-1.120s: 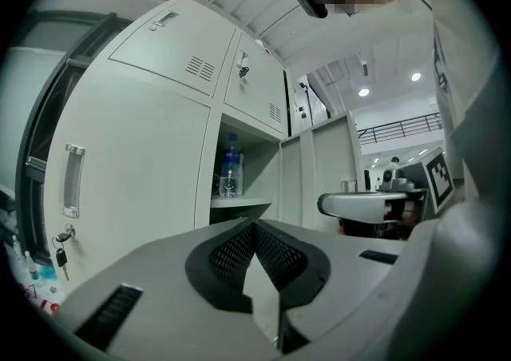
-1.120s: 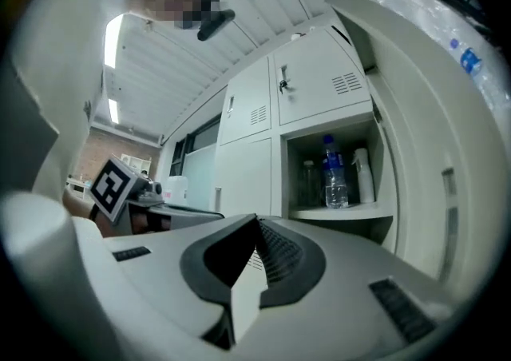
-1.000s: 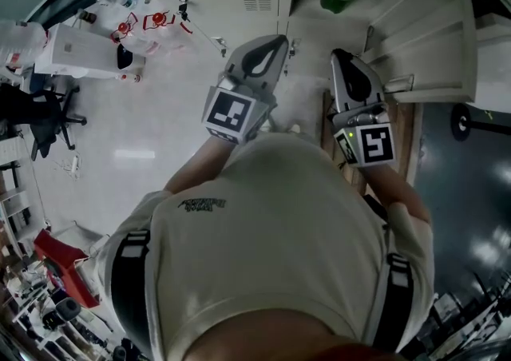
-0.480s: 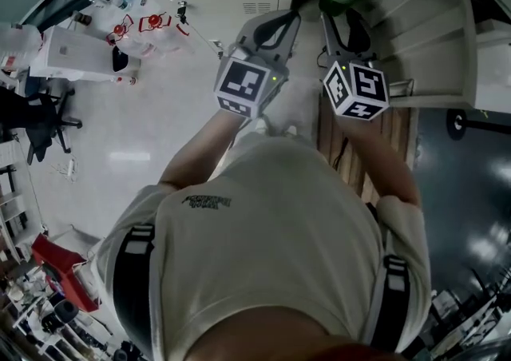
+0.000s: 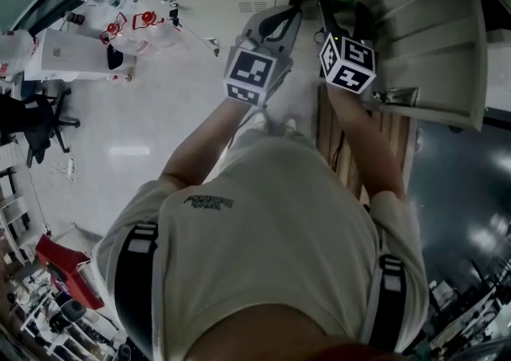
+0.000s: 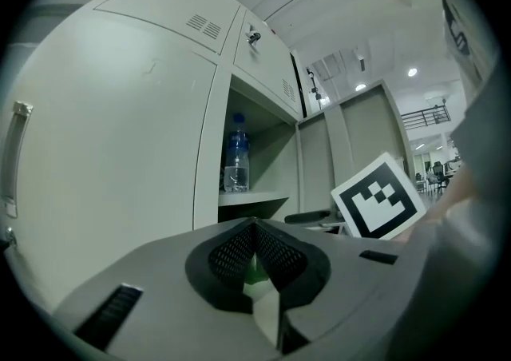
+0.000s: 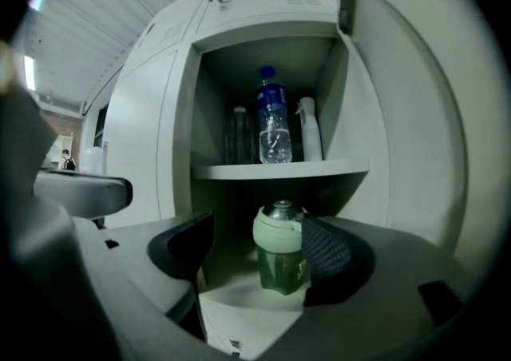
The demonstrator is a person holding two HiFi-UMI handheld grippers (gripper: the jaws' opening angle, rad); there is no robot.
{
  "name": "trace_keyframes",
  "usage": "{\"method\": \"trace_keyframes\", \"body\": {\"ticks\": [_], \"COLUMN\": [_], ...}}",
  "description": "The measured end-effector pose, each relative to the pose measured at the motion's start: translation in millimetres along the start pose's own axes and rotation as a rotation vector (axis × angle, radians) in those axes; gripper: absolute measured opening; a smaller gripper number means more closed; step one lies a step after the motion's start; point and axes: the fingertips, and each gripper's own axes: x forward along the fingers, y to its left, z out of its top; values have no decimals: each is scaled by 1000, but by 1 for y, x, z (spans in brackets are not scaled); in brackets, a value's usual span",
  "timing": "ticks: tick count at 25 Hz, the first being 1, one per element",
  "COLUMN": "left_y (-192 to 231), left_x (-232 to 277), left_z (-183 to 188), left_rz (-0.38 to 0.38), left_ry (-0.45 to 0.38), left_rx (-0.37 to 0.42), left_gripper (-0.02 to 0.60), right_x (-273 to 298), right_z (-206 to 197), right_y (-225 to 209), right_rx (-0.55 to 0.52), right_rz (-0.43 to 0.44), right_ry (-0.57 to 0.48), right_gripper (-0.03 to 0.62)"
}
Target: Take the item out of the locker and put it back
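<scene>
I am opening the right gripper [image 7: 259,243]: jaws released, green bottle [image 7: 279,259] standing between them in the locker [image 7: 351,112]; left gripper [image 6: 255,251] clenched, empty.

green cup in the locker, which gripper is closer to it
Right. The right gripper, its jaws just opening wider, points at the green cup, which stands between them, ungripped. The left gripper, shut, is off to the cup's left by the locker opening's edge.

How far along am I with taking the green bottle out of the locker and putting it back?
Done: locker door is open. In hand: right tool, jaws just opening, straddles the green bottle on the lower shelf, not gripping. Left, it seems: grip, lift out, return it.
</scene>
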Motion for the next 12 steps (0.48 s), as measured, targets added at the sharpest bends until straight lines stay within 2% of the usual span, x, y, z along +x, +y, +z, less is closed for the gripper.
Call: {"method": "trace_keyframes", "body": {"ticks": [4, 5, 12], "left_y": [4, 4, 8], "left_x": [13, 16, 32], "left_z": [-20, -26, -58], "left_rz": [-6, -8, -23], "left_ry": [31, 40, 96], "left_rx": [-17, -22, -64], "left_gripper": [12, 12, 12], "right_x": [23, 28, 58], "right_z": [-26, -33, -76], "right_y": [-16, -20, -32], "right_rx": [-6, -5, 9], "right_rz": [-51, -58, -72], "right_ry": [48, 59, 130], "right_gripper": [357, 388, 388]}}
